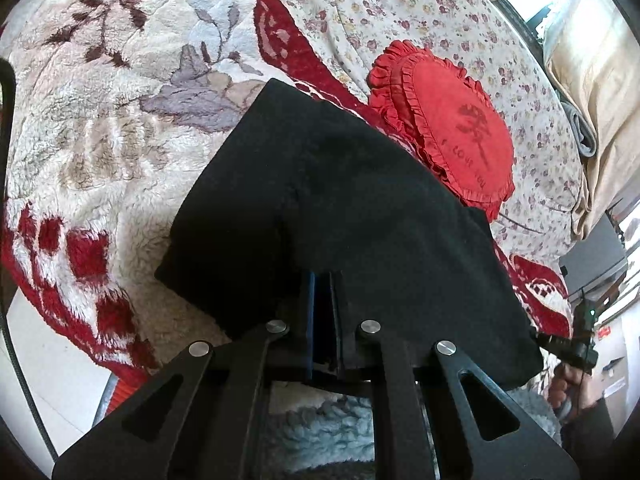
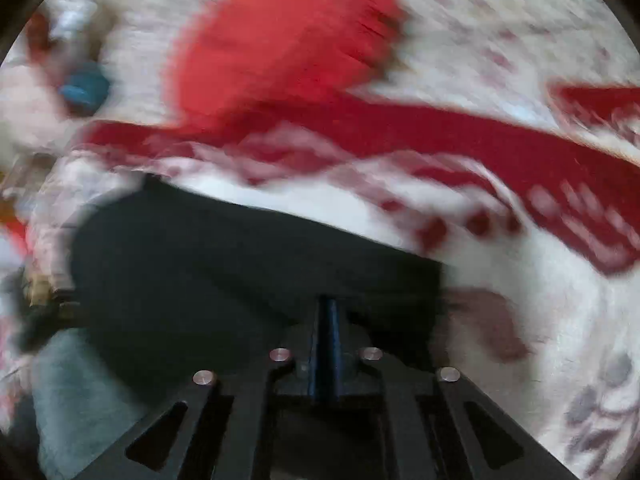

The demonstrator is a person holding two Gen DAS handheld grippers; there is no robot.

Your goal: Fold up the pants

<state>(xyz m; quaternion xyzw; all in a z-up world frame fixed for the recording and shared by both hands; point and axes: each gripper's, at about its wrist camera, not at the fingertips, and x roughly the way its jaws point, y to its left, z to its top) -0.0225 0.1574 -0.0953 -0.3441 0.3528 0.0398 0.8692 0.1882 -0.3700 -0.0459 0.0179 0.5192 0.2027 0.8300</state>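
Left gripper (image 1: 325, 280) pinches near edge of folded black cloth pants (image 1: 332, 200); right gripper (image 2: 328, 308) fully closed on them (image 2: 240, 264), blurred.

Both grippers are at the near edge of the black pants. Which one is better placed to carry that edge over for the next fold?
Probably left. The left gripper is shut on the black pants, sharply seen. The right gripper is shut at the hem, but blur hides its grip.
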